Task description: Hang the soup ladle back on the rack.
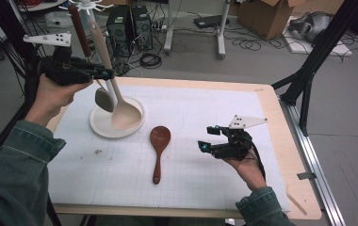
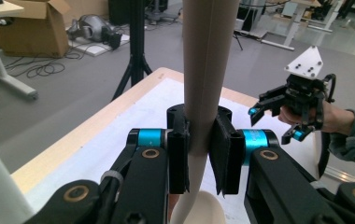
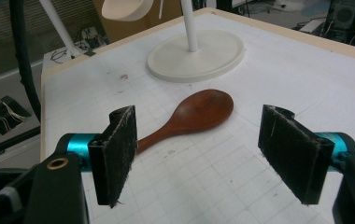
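Observation:
My left gripper [image 1: 105, 74] is raised at the table's far left, shut on the long handle of a beige spoon [image 1: 123, 113]. The spoon's bowl hangs just above the white round stand base [image 1: 102, 131]. In the left gripper view the pads [image 2: 178, 154] press the beige handle [image 2: 206, 70] from both sides. A brown wooden spoon [image 1: 158, 143] lies flat on the mat mid-table, bowl away from me. My right gripper [image 1: 208, 138] hovers to its right, open and empty. In the right gripper view the brown spoon [image 3: 196, 114] lies ahead of the wide-open gripper [image 3: 208, 154].
The white stand's pole [image 3: 189, 25] rises from the stand base [image 3: 196, 58]. A grey spoon [image 1: 104, 100] and a dark red utensil [image 1: 79, 30] hang by the stand. A white gridded mat [image 1: 191, 174] covers the wooden table. Computer cases, cables and boxes sit on the floor beyond.

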Demonstrator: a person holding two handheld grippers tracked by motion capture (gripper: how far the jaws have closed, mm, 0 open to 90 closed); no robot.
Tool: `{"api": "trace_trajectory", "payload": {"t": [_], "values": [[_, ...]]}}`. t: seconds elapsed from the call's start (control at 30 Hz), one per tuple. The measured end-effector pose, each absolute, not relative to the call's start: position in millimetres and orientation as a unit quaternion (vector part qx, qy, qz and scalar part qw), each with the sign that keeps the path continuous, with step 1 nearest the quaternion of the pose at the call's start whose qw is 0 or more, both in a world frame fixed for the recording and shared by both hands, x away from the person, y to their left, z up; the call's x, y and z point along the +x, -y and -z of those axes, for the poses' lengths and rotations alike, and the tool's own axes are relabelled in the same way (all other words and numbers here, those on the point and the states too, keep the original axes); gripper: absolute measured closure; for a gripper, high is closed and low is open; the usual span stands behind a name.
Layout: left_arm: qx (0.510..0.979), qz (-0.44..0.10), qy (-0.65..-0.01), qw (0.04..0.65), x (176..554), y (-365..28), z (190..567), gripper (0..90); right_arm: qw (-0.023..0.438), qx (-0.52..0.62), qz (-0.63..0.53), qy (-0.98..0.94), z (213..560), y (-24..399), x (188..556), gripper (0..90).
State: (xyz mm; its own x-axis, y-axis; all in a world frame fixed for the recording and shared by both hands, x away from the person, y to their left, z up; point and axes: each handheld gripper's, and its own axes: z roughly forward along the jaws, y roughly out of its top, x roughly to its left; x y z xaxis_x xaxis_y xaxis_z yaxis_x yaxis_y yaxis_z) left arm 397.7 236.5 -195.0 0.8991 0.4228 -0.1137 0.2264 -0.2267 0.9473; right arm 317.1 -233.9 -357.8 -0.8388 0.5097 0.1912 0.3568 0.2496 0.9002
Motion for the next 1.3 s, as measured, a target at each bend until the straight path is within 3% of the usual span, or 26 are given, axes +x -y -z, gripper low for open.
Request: {"api": "trace_trajectory", "payload": {"t": [0.33,1.3], "values": [[0.776,-0.095,-0.222,0.583,409.8,-245.0,180.9,77.7,0.069,0.273,-0.55,-0.787,357.6,233.5,317.4,27.7],[0.774,-0.092,-0.266,0.568,424.2,-252.8,193.9,77.6,0.065,0.264,-0.556,-0.785,356.5,227.9,317.5,27.7]]}}
